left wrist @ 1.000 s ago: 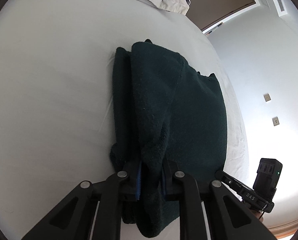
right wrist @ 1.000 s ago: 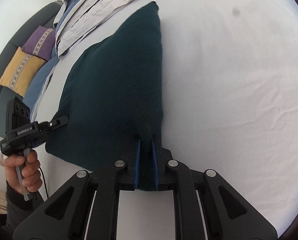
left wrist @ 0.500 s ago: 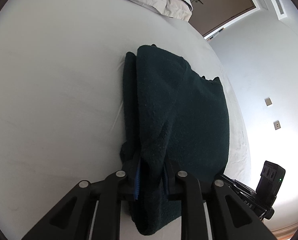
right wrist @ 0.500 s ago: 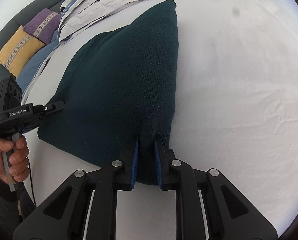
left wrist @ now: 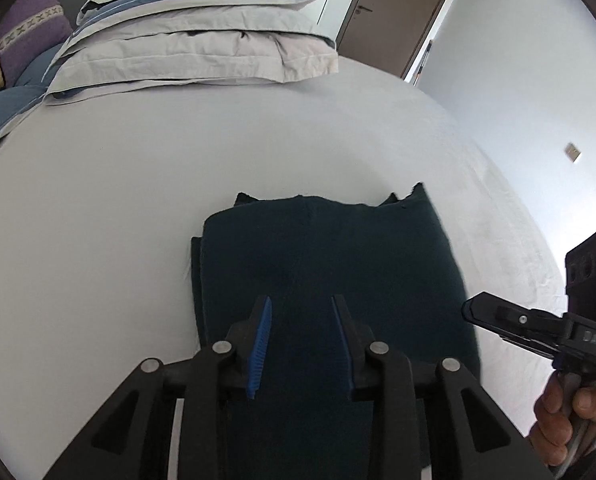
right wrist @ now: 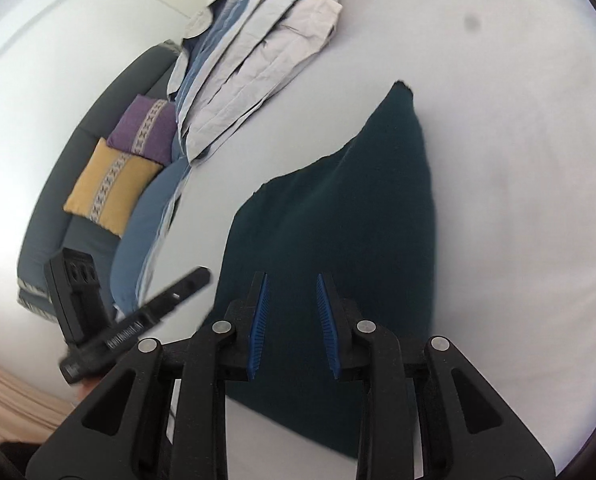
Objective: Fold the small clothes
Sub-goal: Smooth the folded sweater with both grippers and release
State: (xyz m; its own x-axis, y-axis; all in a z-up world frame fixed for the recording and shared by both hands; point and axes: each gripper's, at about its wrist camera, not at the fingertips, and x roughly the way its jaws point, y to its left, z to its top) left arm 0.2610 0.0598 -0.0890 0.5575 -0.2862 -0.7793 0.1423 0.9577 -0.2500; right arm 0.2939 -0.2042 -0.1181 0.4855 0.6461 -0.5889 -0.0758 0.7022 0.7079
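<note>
Both grippers have let go since a second ago: back then each pair of jaws was pinched on the near edge of the garment, and they've just been opening, with nothing pressed between the pads now.

Biggest thing in view is the bed (left wrist: 138, 184), a plain white sheet, with a folded duvet (left wrist: 202, 40) stacked at the far end. The garment (left wrist: 337, 264) lies flat on the sheet near the front edge, a dark green knit folded into a thick, roughly rectangular pad. Its far edge is a bit uneven, with small corners poking out, and a lower layer peeks out along one side.

Left gripper (left wrist: 301, 320) hangs over the near end, jaws parted, fabric showing under the gap but not clamped. Right gripper (right wrist: 292, 300) is the same: jaws apart, above the near edge.

Long axis runs away from both sets of jaws, toward the duvet. Neither hand looks clearly closer; I'd guess another fold would bring the near end over the far one.
</note>
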